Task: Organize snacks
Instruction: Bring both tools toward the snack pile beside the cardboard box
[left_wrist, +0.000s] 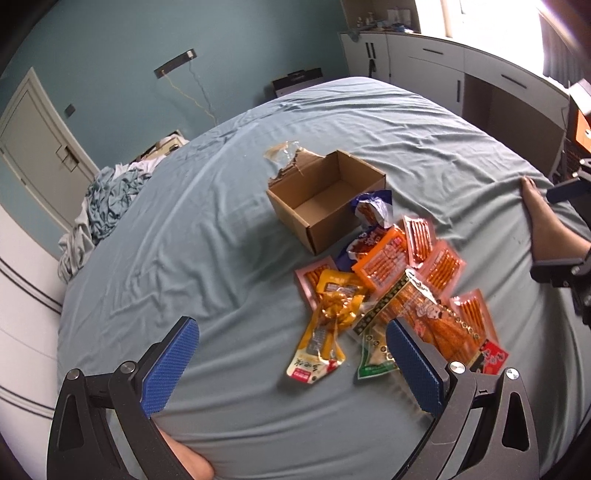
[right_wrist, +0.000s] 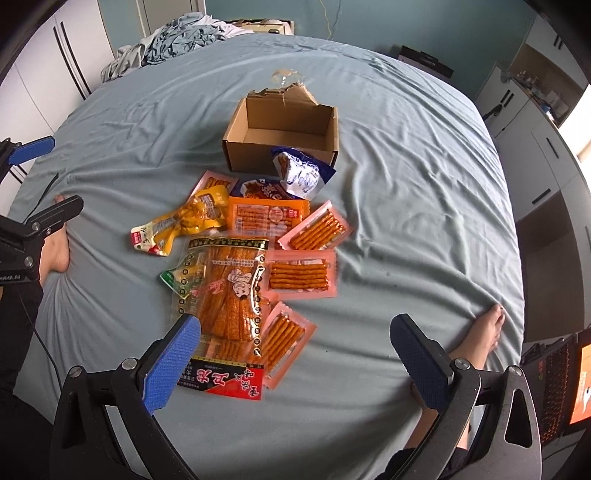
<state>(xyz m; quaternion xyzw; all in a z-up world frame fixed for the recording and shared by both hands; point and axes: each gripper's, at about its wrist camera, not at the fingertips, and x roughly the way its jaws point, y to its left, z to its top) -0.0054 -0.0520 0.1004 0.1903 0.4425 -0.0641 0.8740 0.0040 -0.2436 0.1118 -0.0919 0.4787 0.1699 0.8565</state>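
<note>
Glossy plastic snack packets (right_wrist: 236, 280), matt cardboard box (right_wrist: 284, 125), wrinkled cloth sheet (right_wrist: 406, 184).

crumpled bedding (right_wrist: 170, 40) heaped by a white wardrobe (right_wrist: 48, 70).

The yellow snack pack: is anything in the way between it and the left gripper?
Nothing visible. The left gripper hangs open over the bed sheet, and the yellow snack pack lies uncovered between its fingers.
</note>
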